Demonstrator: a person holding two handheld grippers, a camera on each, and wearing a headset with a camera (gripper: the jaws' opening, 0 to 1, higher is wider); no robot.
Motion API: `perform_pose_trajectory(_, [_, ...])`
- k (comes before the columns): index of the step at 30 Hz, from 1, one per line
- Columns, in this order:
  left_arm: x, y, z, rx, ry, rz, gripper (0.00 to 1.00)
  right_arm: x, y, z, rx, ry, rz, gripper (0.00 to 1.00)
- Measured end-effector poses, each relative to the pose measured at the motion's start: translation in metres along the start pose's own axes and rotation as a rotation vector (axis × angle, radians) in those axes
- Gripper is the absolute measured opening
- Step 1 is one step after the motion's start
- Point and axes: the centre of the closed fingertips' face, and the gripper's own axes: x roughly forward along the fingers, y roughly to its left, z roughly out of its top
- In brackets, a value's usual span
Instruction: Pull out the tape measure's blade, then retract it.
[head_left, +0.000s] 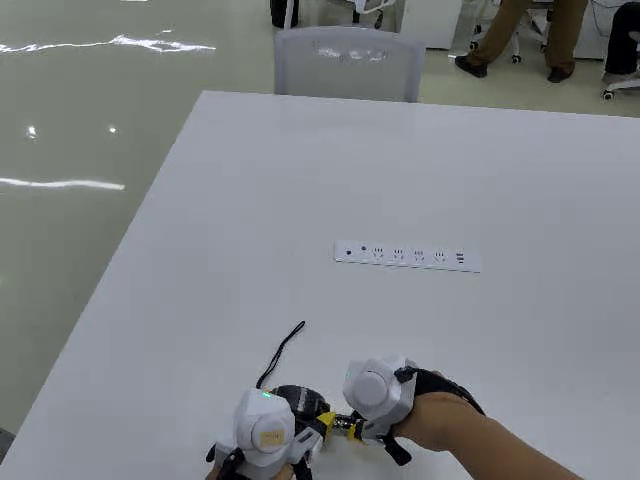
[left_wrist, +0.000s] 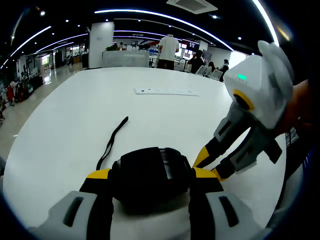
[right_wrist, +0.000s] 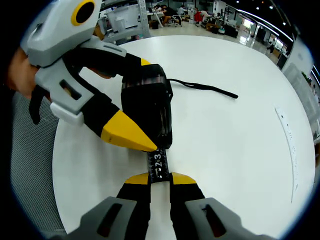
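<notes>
The tape measure (right_wrist: 147, 100), on the white table (head_left: 400, 170), was clamped by the left gripper (left_wrist: 150, 176) and its blade (right_wrist: 157, 162), barely drawn out, was pinched by the right gripper (right_wrist: 159, 177); the pull-out was judged just begun, a straight draw being called for next.

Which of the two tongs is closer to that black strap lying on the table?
Left. The left tongs clamp the tape measure case the strap trails from; the right tongs pinch the blade on the opposite side.
</notes>
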Motion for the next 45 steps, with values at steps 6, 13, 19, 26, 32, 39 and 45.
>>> perform_pose_trajectory(6, [0.0, 0.0, 0.001, 0.001, 0.0, -0.001, 0.57, 0.003, 0.0, 0.003, -0.006, -0.012, 0.001, 0.13])
perform_pose_trajectory(13, [0.001, 0.002, -0.001, 0.001, -0.001, 0.0, 0.57, 0.003, 0.002, 0.006, -0.01, -0.018, 0.002, 0.13])
perform_pose_trajectory(19, [0.0, 0.001, -0.001, -0.002, -0.001, 0.0, 0.57, 0.007, 0.0, 0.007, -0.011, -0.026, 0.002, 0.13])
perform_pose_trajectory(26, [0.0, 0.001, -0.001, -0.004, 0.0, -0.002, 0.57, 0.006, 0.0, 0.011, -0.016, -0.035, 0.009, 0.13])
perform_pose_trajectory(32, [0.0, 0.0, 0.0, -0.006, 0.0, -0.003, 0.57, 0.006, 0.0, 0.014, -0.014, -0.04, 0.01, 0.13])
perform_pose_trajectory(39, [0.0, 0.001, 0.0, -0.009, 0.0, -0.004, 0.57, 0.007, 0.0, 0.017, -0.01, -0.048, 0.01, 0.13])
perform_pose_trajectory(45, [0.0, 0.0, 0.0, -0.014, -0.002, -0.007, 0.57, 0.008, -0.002, 0.02, 0.0, -0.069, 0.015, 0.13])
